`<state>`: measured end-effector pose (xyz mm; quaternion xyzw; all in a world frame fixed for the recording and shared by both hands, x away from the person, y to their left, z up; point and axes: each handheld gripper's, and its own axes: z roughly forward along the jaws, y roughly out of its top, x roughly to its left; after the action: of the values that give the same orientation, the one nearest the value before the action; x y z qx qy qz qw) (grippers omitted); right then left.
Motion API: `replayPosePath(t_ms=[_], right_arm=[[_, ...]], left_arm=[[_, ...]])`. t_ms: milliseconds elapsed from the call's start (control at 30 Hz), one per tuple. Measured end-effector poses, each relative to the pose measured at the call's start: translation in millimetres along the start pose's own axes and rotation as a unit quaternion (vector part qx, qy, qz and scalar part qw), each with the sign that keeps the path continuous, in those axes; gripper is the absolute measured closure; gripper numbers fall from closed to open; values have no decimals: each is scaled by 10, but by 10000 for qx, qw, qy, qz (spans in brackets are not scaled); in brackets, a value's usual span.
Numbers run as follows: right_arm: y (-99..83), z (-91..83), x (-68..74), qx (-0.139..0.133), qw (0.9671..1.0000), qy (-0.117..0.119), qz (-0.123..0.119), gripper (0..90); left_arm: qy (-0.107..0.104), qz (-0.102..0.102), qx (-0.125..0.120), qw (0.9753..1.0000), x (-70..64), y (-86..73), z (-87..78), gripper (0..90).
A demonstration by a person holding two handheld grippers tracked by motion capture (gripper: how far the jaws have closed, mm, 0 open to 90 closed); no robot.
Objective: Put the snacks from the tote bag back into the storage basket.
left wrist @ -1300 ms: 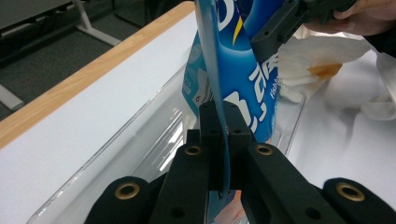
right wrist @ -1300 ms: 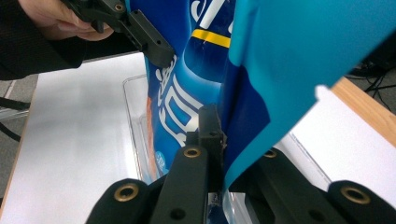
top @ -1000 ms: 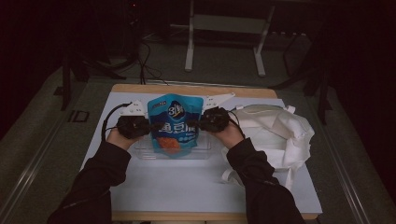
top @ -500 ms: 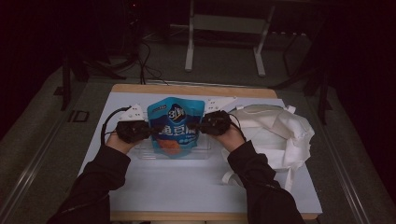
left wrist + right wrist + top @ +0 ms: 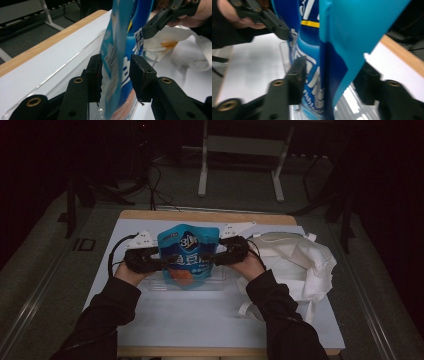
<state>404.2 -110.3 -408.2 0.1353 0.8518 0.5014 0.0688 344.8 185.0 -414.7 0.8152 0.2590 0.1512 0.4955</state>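
Observation:
A blue snack pouch (image 5: 187, 255) stands upright with its bottom in a clear plastic tray (image 5: 220, 285) on the white table top. My left gripper (image 5: 167, 261) grips the pouch's left side and my right gripper (image 5: 207, 256) its right side. In the left gripper view the pouch (image 5: 120, 50) sits edge-on between the two black pads of the left gripper (image 5: 116, 75), both touching it. In the right gripper view the pouch (image 5: 332, 37) fills the gap in the right gripper (image 5: 332, 80), and its flap hides the far pad.
A crumpled white cloth bag (image 5: 300, 260) lies right of the tray, close to the right hand. The white table cover (image 5: 200, 320) is bare in front. The table's wooden back edge (image 5: 200, 215) lies just behind the pouch. Dark floor and a metal stand are beyond.
Both hands and the pouch have come down slightly toward the tray and nearer the person. The grip on each side looks unchanged.

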Motion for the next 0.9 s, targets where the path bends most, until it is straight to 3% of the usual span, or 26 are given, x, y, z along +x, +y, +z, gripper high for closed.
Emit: replayPosePath(t_ms=[33, 133, 200, 267, 300, 433, 467, 533, 567, 633, 667, 733, 767, 900], right_arm=[[0, 0, 0, 0, 10000, 0, 0, 407], [11, -34, -17, -108, 9998, 79, 116, 292], [12, -33, -29, -117, 9997, 118, 198, 257], [5, -32, -30, -98, 9997, 96, 212, 167], [0, -32, -28, -97, 9996, 134, 242, 150], [-19, -39, -1, -124, 9998, 110, 126, 138], [-22, -41, 1, -70, 9998, 170, 87, 136], [-24, -45, 5, -69, 9999, 126, 4, 136], [-24, -65, 6, -71, 9999, 62, -56, 136], [-25, -78, 6, -85, 9999, 57, -52, 136], [-27, -91, 4, -106, 9999, 3, -69, 137], [-32, -119, 1, -109, 9999, -13, -51, 137], [-36, -132, 2, -108, 9999, -48, -66, 137], [-53, -191, 8, -80, 9998, -153, -76, 138]], left_arm=[[114, 21, 33, 9999, -12, 3, 4, 584], [84, -139, 18, 9999, -1, 0, 10, 344], [-140, -318, 26, 9994, 33, -2, 16, 313], [-347, -346, 10, 9988, 53, -9, 20, 228], [-249, -366, -34, 9990, 54, -10, 18, 176], [-355, -538, -153, 9978, 71, -37, 17, 98], [-347, -569, -107, 9977, 70, -41, 22, 19], [-388, -601, -96, 9974, 62, -58, 19, 9], [-298, -607, -140, 9976, 46, -78, -3, 8], [-299, -607, -151, 9976, 40, -87, -16, 8], [-179, -567, -163, 9981, 27, -94, -29, 8], [-225, -566, -192, 9980, 9, -115, -54, 8], [-127, -518, -174, 9984, -9, -124, -64, 8], [-157, -534, -155, 9983, -46, -160, -110, 8]])
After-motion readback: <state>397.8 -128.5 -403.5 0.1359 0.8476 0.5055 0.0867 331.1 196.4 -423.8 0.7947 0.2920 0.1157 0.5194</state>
